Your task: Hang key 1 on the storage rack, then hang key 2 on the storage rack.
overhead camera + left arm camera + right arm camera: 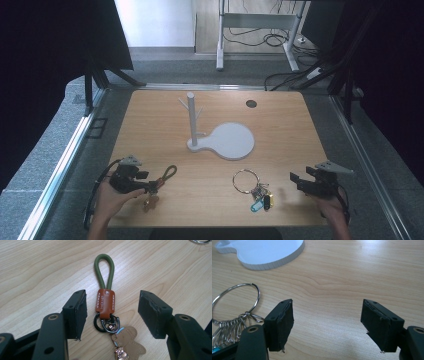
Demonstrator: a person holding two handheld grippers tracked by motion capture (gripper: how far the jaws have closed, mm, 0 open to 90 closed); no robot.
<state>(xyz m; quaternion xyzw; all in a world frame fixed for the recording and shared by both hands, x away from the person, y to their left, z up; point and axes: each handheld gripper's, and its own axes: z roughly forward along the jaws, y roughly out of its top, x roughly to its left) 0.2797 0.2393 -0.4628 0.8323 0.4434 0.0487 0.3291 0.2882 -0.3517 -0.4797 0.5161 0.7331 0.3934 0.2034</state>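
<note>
On the table (280, 125) there were two keychains, one white stand and two grippers. The first keychain was a green cord loop (104, 270) with a brown leather tab (105, 301), a dark ring and a small tan figure charm (128, 343); in the high view it lay at the lower left of the frame, near the front edge. The left gripper (150, 186), held by the left hand (111, 197), was just at this keychain. In the left gripper view its jaws stood wide open, one at each side of the leather tab, and neither jaw touched it; the cord loop reached past the jaw tips toward the top of the frame. The second keychain was a large metal ring (245, 180) with several small rings and a blue tag (256, 205), at the lower middle of the high view. The right gripper (294, 179), in the right hand (332, 210), was at the lower right, near this ring but apart from it. In the right gripper view its jaws were also wide open with only bare wood between them, and the ring lay to the left of the left jaw. The stand (226, 141) had a round flat base and an upright post with short pegs; it stood in the middle of the table, and nothing hung on it.
</note>
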